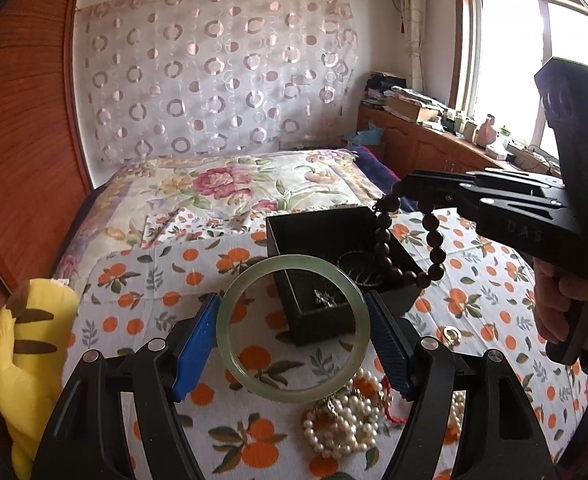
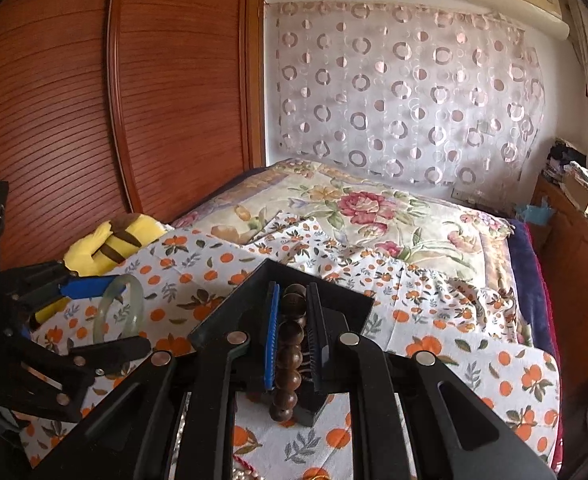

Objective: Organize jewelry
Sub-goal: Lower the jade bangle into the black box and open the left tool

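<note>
Nearest you in the left wrist view, a heap of pearls (image 1: 348, 420) lies on the orange-print sheet (image 1: 153, 292), with a red cord (image 1: 390, 408) at its right edge. Just above it, your left gripper (image 1: 294, 328) is clamped on the bangle (image 1: 293, 329): both blue pads (image 1: 195, 344) press its outer rim, and the pale green ring stands upright, facing the camera. Through and beyond the ring you see the box (image 1: 334, 232), black and open, with a thin chain (image 1: 326, 298) and another small piece on its floor. A small gold ring (image 1: 452, 334) lies on the sheet to the right of the box.

Your right gripper (image 1: 404, 192) reaches in from the right, its jaws closed on the beads (image 1: 436, 240). The dark wooden loop hangs from the tips over the box's far right corner, its lower end draped across the right wall. In the right wrist view the beads (image 2: 291, 344) run in a line between the nearly closed pads, with the box (image 2: 249, 300) directly beneath, and the bangle (image 2: 117, 304) shows to the left in the other gripper.

A yellow plush (image 1: 25, 360) sits at the sheet's left edge. Farther off lie the floral quilt (image 1: 229, 184), then the circle-print curtain (image 1: 213, 72), with a cluttered cabinet (image 1: 422, 136) under the window (image 1: 514, 64).
</note>
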